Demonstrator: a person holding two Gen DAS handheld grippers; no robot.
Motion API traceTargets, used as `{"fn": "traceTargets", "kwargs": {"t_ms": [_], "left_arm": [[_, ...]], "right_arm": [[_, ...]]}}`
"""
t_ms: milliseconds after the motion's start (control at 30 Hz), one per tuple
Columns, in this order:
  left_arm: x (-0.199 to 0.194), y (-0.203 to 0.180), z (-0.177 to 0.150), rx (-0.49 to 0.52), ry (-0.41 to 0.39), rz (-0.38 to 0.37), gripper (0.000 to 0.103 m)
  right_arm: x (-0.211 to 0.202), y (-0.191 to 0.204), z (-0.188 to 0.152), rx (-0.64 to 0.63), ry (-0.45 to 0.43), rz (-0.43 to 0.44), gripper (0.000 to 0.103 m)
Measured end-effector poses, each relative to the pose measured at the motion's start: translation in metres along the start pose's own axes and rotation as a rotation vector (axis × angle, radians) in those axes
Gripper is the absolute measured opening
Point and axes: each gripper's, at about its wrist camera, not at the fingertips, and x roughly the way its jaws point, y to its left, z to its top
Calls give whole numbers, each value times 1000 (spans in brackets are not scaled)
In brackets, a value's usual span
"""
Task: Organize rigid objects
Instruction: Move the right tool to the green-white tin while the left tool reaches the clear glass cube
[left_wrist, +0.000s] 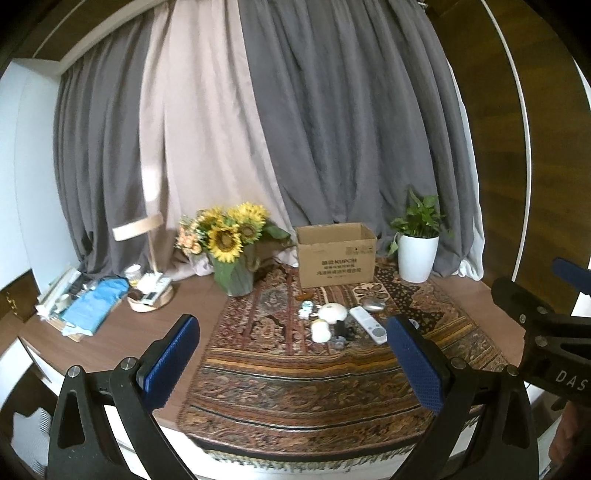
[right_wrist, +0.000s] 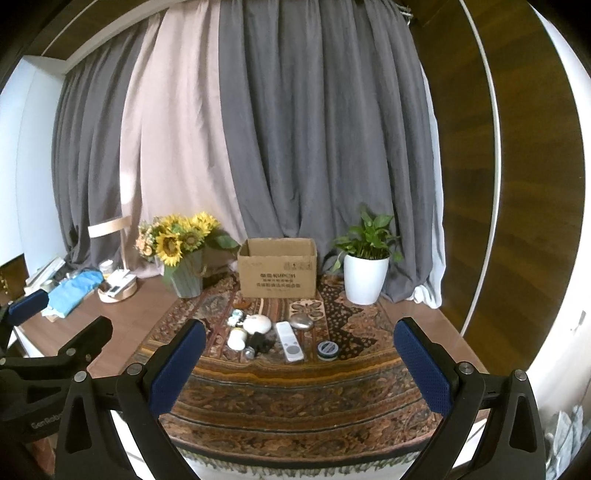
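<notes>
Your left gripper (left_wrist: 291, 363) and right gripper (right_wrist: 300, 363) both hang above the near edge of the patterned cloth (right_wrist: 295, 398) on the tabletop (left_wrist: 122, 332), each with its jaws spread wide and holding nothing. Ahead of you the small objects sit clustered mid-cloth: a white remote (right_wrist: 290, 341), a round tin (right_wrist: 328, 350) just right of it, a grey oval case (right_wrist: 301, 321) behind, a white dome-shaped item (right_wrist: 257, 324), a small white jar (right_wrist: 237, 338) and a dark clip-like piece (right_wrist: 260, 341) close together. The open cardboard box (right_wrist: 277, 273) stands behind them. A sunflower vase (right_wrist: 184, 277) flanks the box on the left, a potted plant (right_wrist: 365, 275) on the right. Clutter and a round tray (left_wrist: 150, 295) lie far left.
</notes>
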Motion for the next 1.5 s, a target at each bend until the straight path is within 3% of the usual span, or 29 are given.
{"fn": "traceTargets", "kwargs": {"t_ms": [267, 467, 833, 967, 1100, 1500], "left_arm": [[56, -33, 4, -17, 56, -2, 101], [94, -45, 1, -17, 117, -11, 96], [184, -54, -15, 54, 232, -116, 74], [216, -57, -26, 66, 295, -133, 69], [242, -61, -39, 58, 321, -127, 67], [311, -86, -75, 65, 420, -104, 54]], "right_arm": [[59, -36, 4, -16, 29, 42, 103], [106, -53, 1, -6, 107, 83, 103], [181, -53, -17, 10, 229, 38, 97], [211, -51, -30, 10, 288, 27, 89], [240, -50, -40, -9, 330, 24, 87], [319, -66, -80, -11, 452, 53, 69]]}}
